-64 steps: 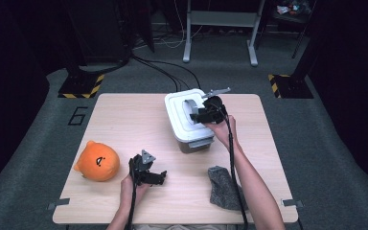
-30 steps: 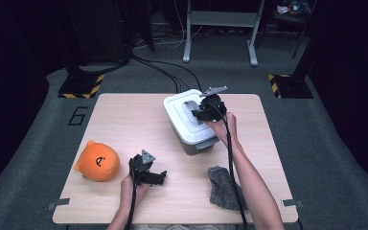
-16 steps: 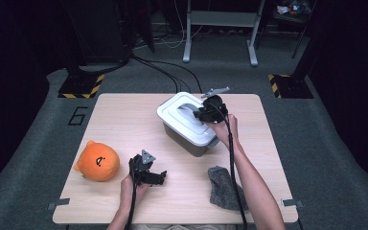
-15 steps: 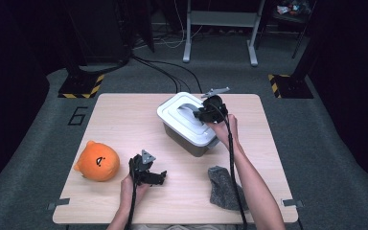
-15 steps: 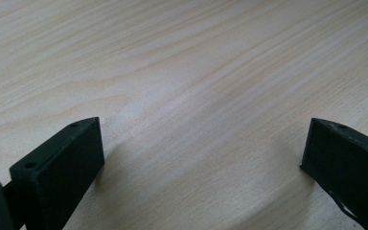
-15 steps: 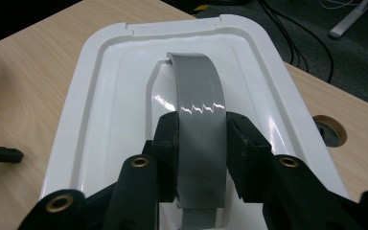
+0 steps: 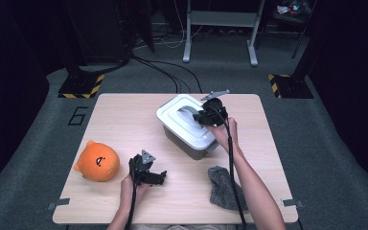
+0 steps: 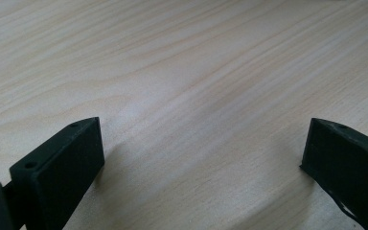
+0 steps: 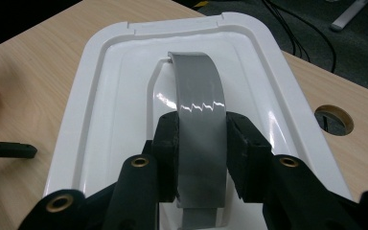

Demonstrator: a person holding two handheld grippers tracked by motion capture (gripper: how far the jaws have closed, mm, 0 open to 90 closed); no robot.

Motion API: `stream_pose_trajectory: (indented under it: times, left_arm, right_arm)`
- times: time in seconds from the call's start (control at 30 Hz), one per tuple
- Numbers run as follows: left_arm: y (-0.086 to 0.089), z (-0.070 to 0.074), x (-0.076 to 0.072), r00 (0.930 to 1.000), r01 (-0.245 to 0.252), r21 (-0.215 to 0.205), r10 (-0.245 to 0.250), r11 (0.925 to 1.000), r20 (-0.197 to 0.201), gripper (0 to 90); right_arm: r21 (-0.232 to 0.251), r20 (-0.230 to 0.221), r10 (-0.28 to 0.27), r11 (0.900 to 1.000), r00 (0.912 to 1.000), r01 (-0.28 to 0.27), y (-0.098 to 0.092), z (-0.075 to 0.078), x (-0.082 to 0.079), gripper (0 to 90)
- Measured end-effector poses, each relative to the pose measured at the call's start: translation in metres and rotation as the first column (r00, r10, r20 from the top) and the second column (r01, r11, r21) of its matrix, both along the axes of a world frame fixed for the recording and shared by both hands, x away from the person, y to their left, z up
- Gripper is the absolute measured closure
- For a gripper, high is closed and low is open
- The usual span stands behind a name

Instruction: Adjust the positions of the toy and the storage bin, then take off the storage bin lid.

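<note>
A grey box with a white lid [image 7: 179,125] stands askew at the middle right of the wooden table [image 7: 124,120]. My right gripper [image 7: 202,116] is shut on the lid's grey arched handle [image 7: 188,110]. Its jaws have just been closing on that handle. In the right gripper view both pads press the sides of the handle [image 9: 196,86] above the lid [image 9: 110,96], with my right gripper [image 9: 201,132] reaching in from the near end. My left gripper [image 7: 161,178] rests open near the front edge, and in its own view my left gripper [image 8: 201,148] has bare wood between the jaws.
An orange plush toy [image 7: 97,161] lies at the front left, beside the left hand. A crumpled grey cloth [image 7: 222,188] lies at the front right under the right forearm. A round cable hole [image 9: 334,119] sits in the tabletop beyond the box.
The box has turned and tilted from square-on to slanted, shifting slightly left and nearer, with the right gripper on its handle. The left gripper has not moved.
</note>
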State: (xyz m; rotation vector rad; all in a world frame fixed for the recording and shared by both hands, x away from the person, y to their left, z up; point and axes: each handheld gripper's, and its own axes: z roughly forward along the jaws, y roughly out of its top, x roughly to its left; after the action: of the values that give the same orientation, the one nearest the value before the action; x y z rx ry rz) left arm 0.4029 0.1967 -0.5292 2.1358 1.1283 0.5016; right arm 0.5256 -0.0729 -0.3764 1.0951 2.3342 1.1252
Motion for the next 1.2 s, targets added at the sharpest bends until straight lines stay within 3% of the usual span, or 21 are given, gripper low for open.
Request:
stream_pose_trajectory:
  times: [0.4,0.57,0.77,1.2]
  left_arm:
    - [0.0,0.0,0.0,1.0,0.0,-0.001,0.0,1.0,0.0,0.3]
    - [0.0,0.0,0.0,1.0,0.0,0.0,0.0,1.0,0.0,0.4]
    - [0.0,0.0,0.0,1.0,-0.001,-0.001,0.001,1.0,0.0,0.4]
    - [0.0,0.0,0.0,1.0,0.001,0.0,-0.001,1.0,-0.001,0.3]
  right_arm:
    - [-0.002,0.002,0.018,1.0,0.9998,-0.018,-0.001,0.0,0.0,65.9]
    - [0.01,0.002,0.029,1.0,0.9996,-0.029,0.001,0.002,0.005,60.3]
    - [-0.018,0.006,0.038,0.999,0.9993,-0.037,0.007,0.001,0.009,65.4]
    - [0.012,0.046,0.035,0.999,0.9983,-0.035,0.005,0.008,0.003,66.7]
